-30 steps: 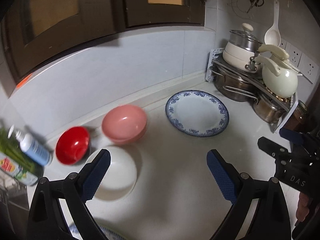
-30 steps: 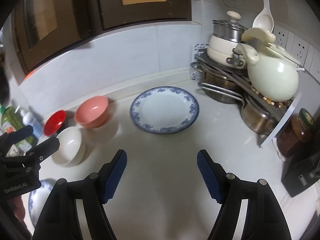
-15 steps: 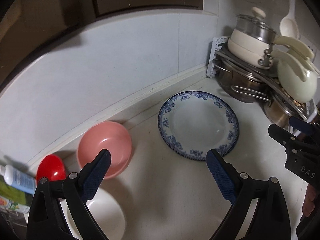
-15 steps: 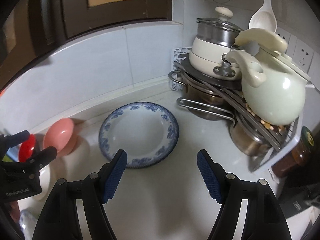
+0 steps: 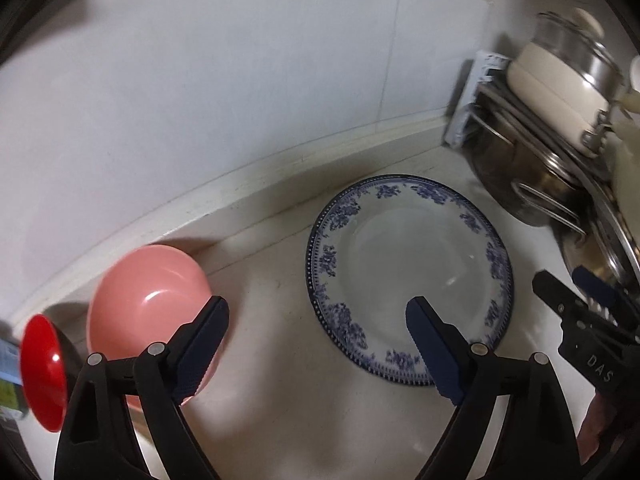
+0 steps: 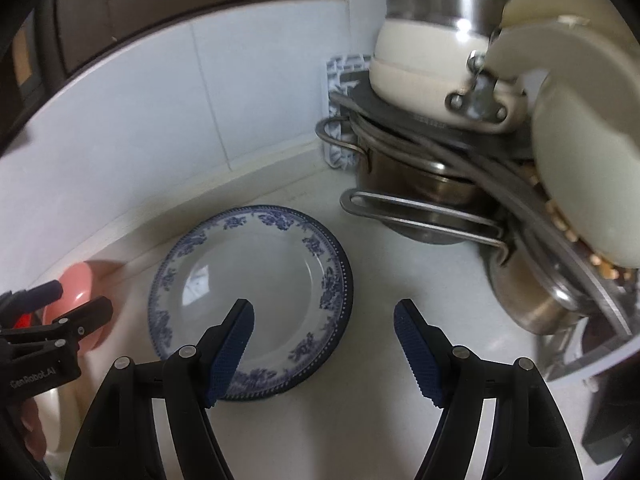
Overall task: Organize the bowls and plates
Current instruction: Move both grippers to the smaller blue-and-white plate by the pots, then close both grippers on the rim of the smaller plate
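A blue-and-white patterned plate (image 5: pixel 408 272) (image 6: pixel 256 276) lies flat on the white counter near the back wall. Left of it stands a pink bowl (image 5: pixel 148 292) (image 6: pixel 80 280), with a red bowl (image 5: pixel 42 368) further left. My left gripper (image 5: pixel 316 308) hovers over the plate's left rim and the bare counter beside it. Its jaws are closing and nothing is pressed between them. My right gripper (image 6: pixel 323 308) is open over the plate's right rim, holding nothing. Each gripper shows at the edge of the other's view.
A rack of steel pots (image 6: pixel 440 184) (image 5: pixel 532 184) and a cream kettle (image 6: pixel 580 140) crowd the right corner, close to the plate. A white bowl (image 6: pixel 48 404) sits at the near left. The tiled wall (image 5: pixel 240 80) runs just behind the dishes.
Both grippers have moved forward and down toward the plate, which now fills more of each view. The white bowl has dropped out of the left view. The left jaws stand slightly narrower.
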The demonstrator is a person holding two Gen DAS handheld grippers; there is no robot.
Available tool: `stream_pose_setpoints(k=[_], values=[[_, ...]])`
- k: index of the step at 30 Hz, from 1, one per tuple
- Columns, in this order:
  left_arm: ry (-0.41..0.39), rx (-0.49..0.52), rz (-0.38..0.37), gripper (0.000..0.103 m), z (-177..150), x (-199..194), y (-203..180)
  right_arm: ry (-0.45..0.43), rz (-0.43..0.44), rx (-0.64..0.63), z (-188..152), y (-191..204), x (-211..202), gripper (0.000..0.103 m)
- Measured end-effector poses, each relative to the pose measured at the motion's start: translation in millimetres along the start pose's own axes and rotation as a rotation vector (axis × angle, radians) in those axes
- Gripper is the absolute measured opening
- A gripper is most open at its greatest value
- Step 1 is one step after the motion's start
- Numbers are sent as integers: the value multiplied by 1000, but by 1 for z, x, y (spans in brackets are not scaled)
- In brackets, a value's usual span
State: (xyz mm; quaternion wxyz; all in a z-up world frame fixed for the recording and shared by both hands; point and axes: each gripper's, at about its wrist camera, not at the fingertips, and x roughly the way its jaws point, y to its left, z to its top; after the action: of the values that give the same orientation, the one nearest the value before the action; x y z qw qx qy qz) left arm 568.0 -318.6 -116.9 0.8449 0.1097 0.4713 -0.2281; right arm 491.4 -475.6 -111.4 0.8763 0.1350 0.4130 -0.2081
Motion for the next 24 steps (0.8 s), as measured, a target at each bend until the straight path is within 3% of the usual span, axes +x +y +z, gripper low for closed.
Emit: stream_pose_setpoints(k=[17,24], values=[[67,-21,60,76,11,74,-7,92,6,49,4,-17,70,72],[76,-28,63,71,15,85,-5,120,25,44,4,-13,83,65]])
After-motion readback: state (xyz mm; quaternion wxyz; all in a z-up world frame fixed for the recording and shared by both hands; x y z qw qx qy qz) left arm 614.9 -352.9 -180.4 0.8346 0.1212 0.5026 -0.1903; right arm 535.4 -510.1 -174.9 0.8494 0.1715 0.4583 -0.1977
